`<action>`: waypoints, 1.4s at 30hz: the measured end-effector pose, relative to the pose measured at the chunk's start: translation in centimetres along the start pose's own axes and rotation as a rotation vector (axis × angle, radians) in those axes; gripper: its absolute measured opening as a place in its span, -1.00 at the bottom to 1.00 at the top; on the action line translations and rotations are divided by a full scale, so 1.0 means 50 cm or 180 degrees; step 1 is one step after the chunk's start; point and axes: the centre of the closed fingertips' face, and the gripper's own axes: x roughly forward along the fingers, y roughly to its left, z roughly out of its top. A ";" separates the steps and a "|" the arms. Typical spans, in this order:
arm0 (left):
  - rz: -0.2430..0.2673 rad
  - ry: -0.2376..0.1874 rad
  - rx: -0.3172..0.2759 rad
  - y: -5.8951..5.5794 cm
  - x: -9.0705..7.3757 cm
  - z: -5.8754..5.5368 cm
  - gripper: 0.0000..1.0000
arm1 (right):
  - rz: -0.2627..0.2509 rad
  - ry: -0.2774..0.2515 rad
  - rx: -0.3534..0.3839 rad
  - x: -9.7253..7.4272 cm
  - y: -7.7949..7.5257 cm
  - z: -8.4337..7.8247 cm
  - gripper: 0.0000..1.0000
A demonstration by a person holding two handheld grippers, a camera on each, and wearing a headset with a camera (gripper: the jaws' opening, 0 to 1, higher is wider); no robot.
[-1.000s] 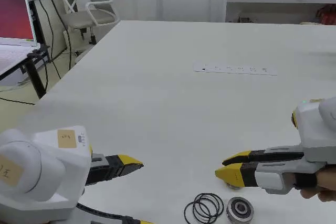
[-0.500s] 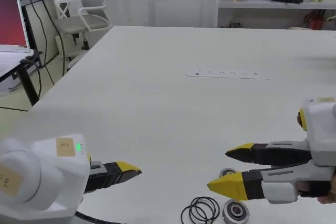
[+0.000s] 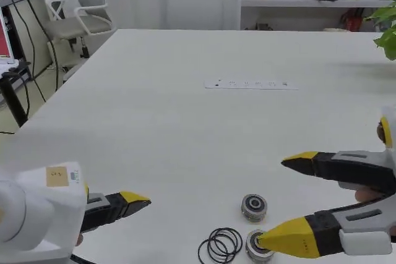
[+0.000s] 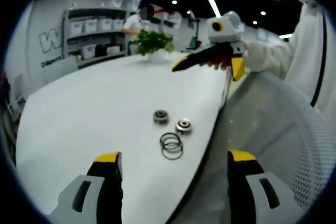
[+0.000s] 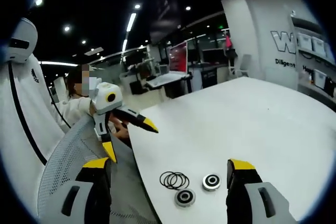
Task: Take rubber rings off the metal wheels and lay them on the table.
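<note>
Changed since half a second ago: right gripper spread wider, upper yellow tip raised, lower tip dropped toward the near edge of the table. Far metal wheel now in full sight instead of half hidden behind the lower jaw (camera also shifted, so part of this is a change of view).

1. Right gripper: wide open, nothing held. Lower tip overlapping the near metal wheel in the head view; contact not determinable.
2. Left gripper: wide open, nothing held. In its own view, one jaw over the tabletop, the other past the table's edge.
3. Far metal wheel: lying flat on the table, between the right gripper's two tips in the head view, apart from both.
4. Near metal wheel: lying flat, close to the table's near edge, just beside the far one.
5. Rubber rings: several thin black loops, overlapping in a loose pile, flat on the table, just left of the near metal wheel (whether any ring is left on either wheel: cannot tell).
6. Power strip: white, mid-table, well apart from the wheels.
7. Chair: at the table's far side.
</note>
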 end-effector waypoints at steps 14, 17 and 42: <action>0.0142 -0.0077 -0.0238 0.012 -0.006 0.011 0.77 | -0.0414 -0.0134 0.0227 -0.116 -0.057 -0.040 0.91; 0.0197 -0.0098 -0.0275 0.014 -0.014 0.018 0.78 | -0.0509 -0.0197 0.0362 -0.129 -0.070 -0.057 0.90; 0.0597 -0.0104 -0.0574 0.013 -0.039 0.002 0.81 | -0.0459 0.0139 0.1007 -0.115 -0.054 -0.194 0.85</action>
